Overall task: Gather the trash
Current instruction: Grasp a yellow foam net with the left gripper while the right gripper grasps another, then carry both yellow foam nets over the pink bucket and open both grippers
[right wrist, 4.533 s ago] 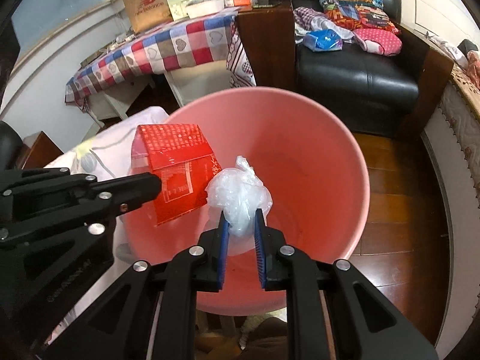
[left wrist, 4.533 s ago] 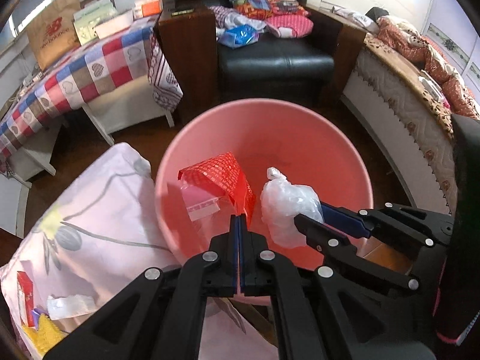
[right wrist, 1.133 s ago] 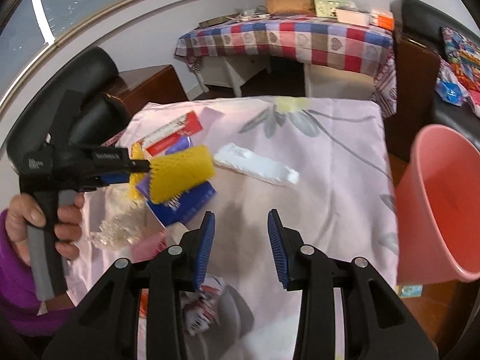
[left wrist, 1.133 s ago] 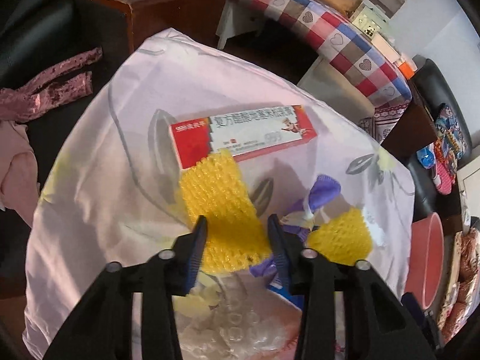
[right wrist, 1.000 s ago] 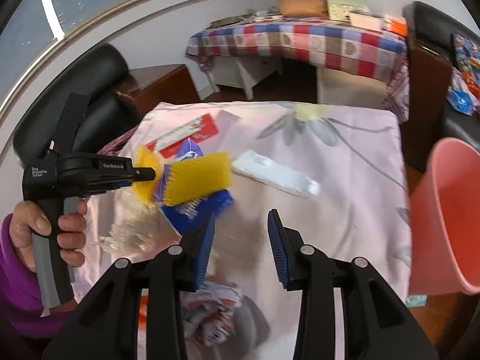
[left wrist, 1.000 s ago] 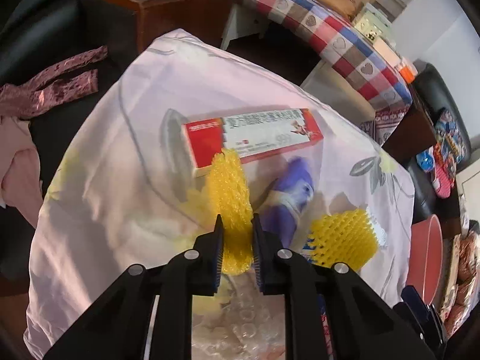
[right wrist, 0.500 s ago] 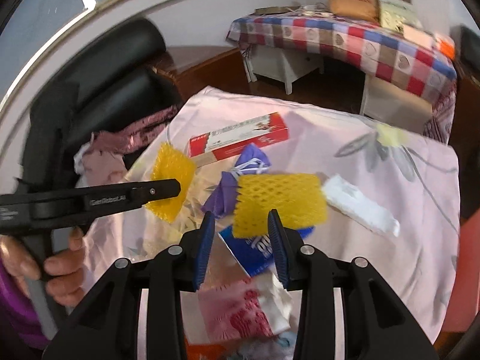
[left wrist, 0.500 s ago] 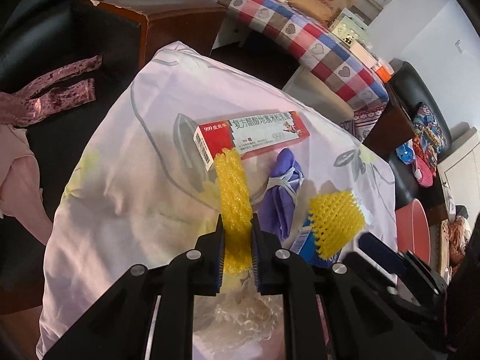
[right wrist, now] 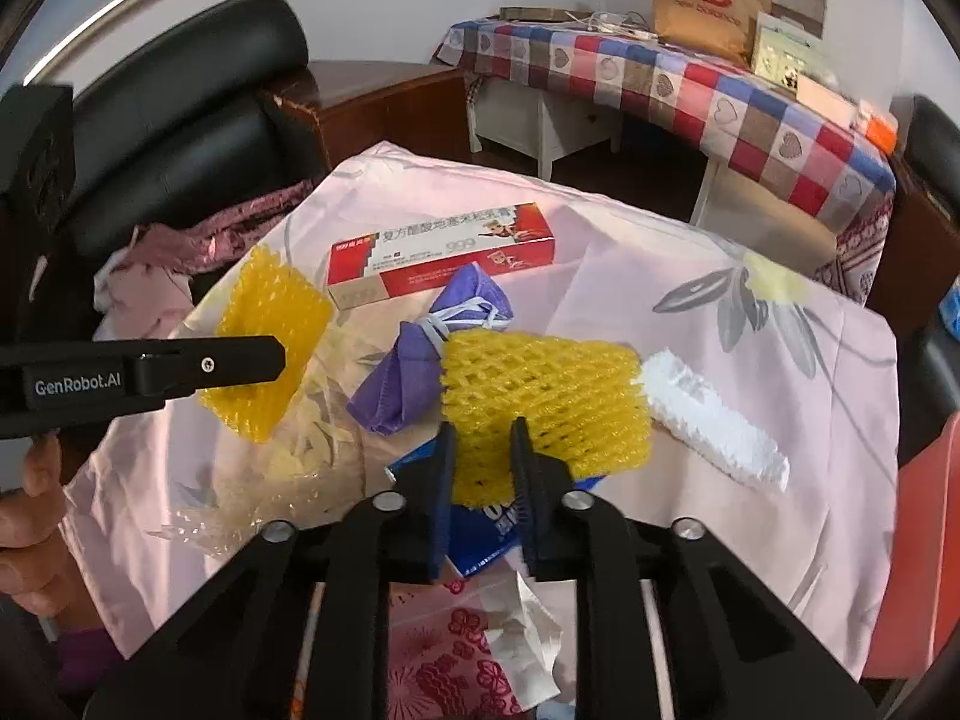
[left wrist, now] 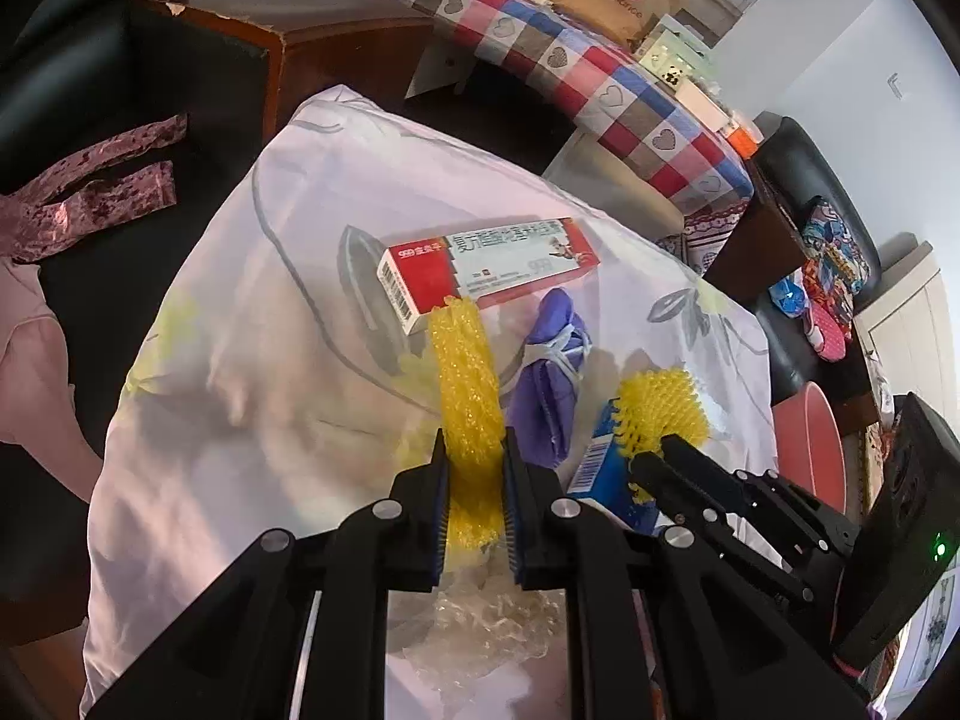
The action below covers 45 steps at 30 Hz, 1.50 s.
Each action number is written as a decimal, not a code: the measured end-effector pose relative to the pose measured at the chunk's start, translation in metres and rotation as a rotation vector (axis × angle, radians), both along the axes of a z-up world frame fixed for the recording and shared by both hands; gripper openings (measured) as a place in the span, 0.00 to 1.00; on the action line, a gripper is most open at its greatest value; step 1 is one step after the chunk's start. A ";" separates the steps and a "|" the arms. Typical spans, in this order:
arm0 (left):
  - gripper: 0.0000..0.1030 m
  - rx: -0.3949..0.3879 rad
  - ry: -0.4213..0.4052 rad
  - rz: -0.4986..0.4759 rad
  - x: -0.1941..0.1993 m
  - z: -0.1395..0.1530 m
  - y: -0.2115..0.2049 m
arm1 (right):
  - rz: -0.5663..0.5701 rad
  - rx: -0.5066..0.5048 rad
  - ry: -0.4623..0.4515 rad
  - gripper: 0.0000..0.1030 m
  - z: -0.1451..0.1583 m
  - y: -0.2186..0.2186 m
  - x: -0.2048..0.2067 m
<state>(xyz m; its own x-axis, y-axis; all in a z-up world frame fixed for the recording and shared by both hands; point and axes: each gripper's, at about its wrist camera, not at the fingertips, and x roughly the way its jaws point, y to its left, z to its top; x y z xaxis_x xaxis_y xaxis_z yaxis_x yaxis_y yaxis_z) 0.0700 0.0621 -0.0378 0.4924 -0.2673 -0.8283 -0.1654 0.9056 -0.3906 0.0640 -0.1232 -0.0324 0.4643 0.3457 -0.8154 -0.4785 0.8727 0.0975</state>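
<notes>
My left gripper (left wrist: pixel 474 462) is shut on a yellow foam net (left wrist: pixel 467 384) and holds it above the pink floral cloth (left wrist: pixel 240 360); the same net shows in the right wrist view (right wrist: pixel 270 324). My right gripper (right wrist: pixel 483 444) is shut on a second yellow foam net (right wrist: pixel 546 390), also seen in the left wrist view (left wrist: pixel 660 405). On the cloth lie a red and white box (right wrist: pixel 444 255), a purple mask (right wrist: pixel 420 360), a white foam strip (right wrist: pixel 714 420) and a blue packet (left wrist: pixel 600 462).
The pink bin (left wrist: pixel 810 444) stands beyond the cloth's right edge. Clear bubble wrap (left wrist: pixel 492 618) and a pink printed wrapper (right wrist: pixel 456 654) lie near me. A black armchair (right wrist: pixel 180 114) and a checked table (right wrist: pixel 690 84) stand behind.
Both grippers left the pink bin and came to the cloth. My left gripper closed on one yellow net and lifted it; within the last half second my right gripper closed on the other.
</notes>
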 end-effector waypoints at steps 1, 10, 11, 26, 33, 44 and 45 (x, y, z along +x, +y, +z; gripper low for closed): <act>0.14 0.003 -0.003 -0.003 -0.001 0.001 -0.001 | -0.006 0.012 0.002 0.13 0.001 -0.004 -0.001; 0.14 0.032 -0.034 -0.032 -0.005 0.016 -0.015 | -0.053 0.116 -0.025 0.11 0.025 -0.034 -0.015; 0.14 0.033 -0.040 -0.038 -0.005 0.018 -0.018 | -0.060 0.126 -0.032 0.11 0.029 -0.038 -0.017; 0.14 0.070 -0.137 -0.230 0.002 0.062 -0.115 | -0.247 0.188 -0.127 0.11 0.061 -0.126 -0.041; 0.14 0.107 -0.179 -0.353 0.008 0.080 -0.182 | -0.357 0.198 -0.158 0.11 0.068 -0.181 -0.047; 0.14 0.163 -0.231 -0.549 0.011 0.091 -0.302 | -0.550 0.180 -0.205 0.11 0.067 -0.274 -0.056; 0.14 0.169 -0.235 -0.567 0.012 0.091 -0.312 | -0.568 0.178 -0.208 0.11 0.066 -0.282 -0.056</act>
